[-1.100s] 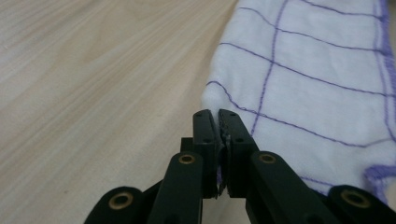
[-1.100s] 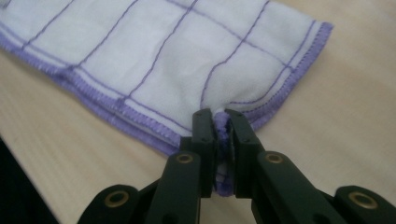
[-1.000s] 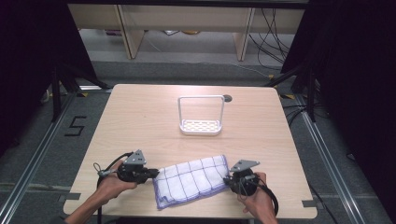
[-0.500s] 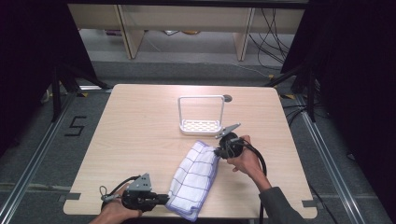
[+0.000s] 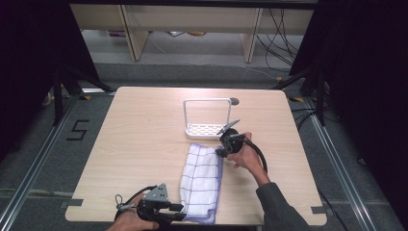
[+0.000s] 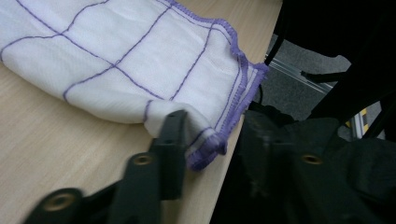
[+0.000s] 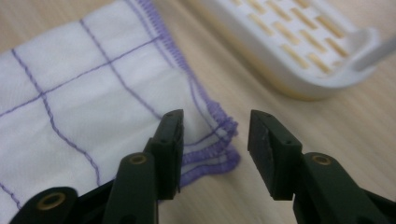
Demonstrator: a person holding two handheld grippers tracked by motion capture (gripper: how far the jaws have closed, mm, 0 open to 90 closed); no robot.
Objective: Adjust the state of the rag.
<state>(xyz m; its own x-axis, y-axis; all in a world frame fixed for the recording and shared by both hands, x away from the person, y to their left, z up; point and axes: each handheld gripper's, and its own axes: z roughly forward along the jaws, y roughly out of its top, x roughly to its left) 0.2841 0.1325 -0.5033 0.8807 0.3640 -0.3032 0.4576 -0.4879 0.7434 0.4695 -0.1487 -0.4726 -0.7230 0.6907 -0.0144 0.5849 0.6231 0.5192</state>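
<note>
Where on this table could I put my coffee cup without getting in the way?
The whole left half of the table is bare wood, from the far edge down to the left tongs. The far right corner past the white rack is free too. It is crowded in the middle right: the checked cloth, the right tongs and the rack sit close together.

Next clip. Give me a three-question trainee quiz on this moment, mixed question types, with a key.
1. True or false: the right gripper has its jaws apart around a corner of the cloth.
2. Multiple choice: the white rack stands (A) on the cloth, (B) on the table just beyond the cloth's far end, (C) in the person's hand.
3. Fill in: the left gripper is at the cloth's ____ end, by the table's front edge.

Key: 1 true; 2 B; 3 near.
</note>
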